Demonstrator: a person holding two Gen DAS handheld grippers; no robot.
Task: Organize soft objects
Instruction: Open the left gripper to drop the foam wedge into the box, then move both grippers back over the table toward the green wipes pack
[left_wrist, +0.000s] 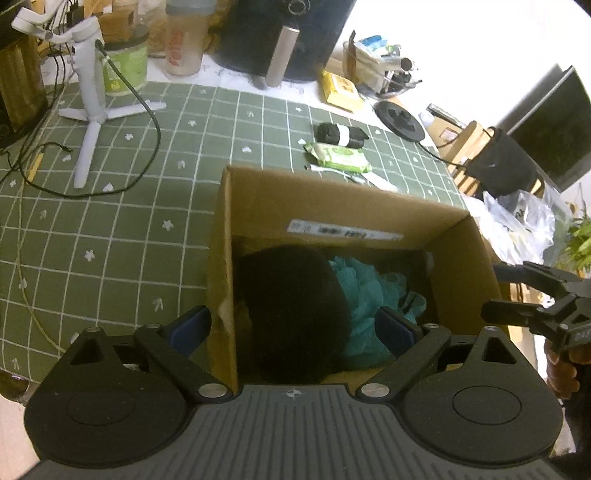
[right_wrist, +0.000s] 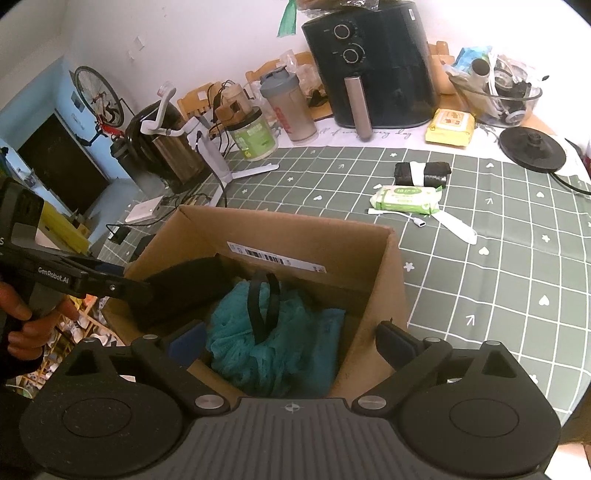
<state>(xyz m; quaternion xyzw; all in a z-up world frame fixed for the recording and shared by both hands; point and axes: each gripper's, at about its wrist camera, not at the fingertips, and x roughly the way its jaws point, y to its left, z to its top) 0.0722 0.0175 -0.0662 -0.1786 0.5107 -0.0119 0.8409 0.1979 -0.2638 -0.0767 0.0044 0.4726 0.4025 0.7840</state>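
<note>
Both wide-spread, empty, the left gripper (left_wrist: 291, 328) and right gripper (right_wrist: 291, 341) hover above the brown cardboard box (right_wrist: 384, 273); the teal mesh bath sponge (right_wrist: 280, 339) lies directly below the right, nearer one.

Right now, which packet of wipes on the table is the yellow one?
The yellow wipes packet lies at the back, beside the black air fryer. The other packet is green and white, nearer the cardboard box.

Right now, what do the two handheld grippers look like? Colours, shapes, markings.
Both match: the left gripper and right gripper have a grey ribbed body with a crosshair mark, two black round housings, black linkage arms with silver pivot pins, and dark blue pads on the jaws. Seen from the side in the right view, the left one carries white "GenRobot.AI" lettering. No cables show.
</note>
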